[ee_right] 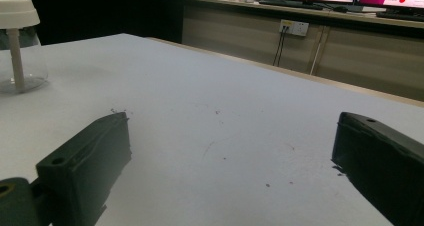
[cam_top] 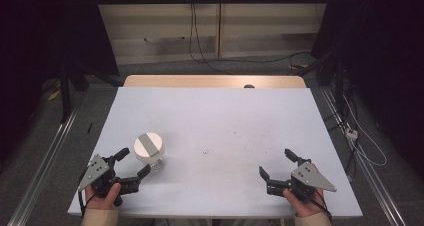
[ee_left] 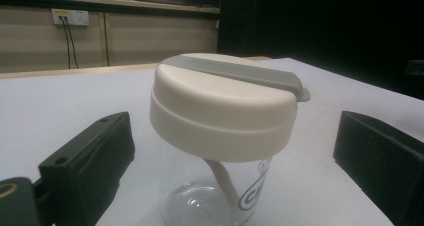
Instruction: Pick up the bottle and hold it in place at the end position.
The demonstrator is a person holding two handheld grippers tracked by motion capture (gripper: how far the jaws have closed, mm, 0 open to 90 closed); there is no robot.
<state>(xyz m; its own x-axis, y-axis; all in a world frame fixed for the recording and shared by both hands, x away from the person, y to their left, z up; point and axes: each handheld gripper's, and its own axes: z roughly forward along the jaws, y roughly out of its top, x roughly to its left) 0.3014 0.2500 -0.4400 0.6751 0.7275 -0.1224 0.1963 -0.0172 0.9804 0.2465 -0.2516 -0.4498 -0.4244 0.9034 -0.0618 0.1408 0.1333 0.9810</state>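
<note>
A clear glass jar (cam_top: 150,153) with a cream lid and a grey strip across the top stands upright at the left front of the white table. In the left gripper view the jar (ee_left: 220,136) stands just ahead of my spread jaws, and neither pad touches it. My left gripper (cam_top: 133,163) is open, held by a hand at the table's front left. At the front right my right gripper (cam_top: 280,165) is open over bare table with nothing between its jaws. The right gripper view catches the jar (ee_right: 17,41) far off at its left edge.
The white table top (cam_top: 220,126) carries a few small dark specks near its middle. A wooden strip (cam_top: 215,81) runs along its far edge. Cables and metal rails lie on the floor at both sides. Dark curtains stand left and right.
</note>
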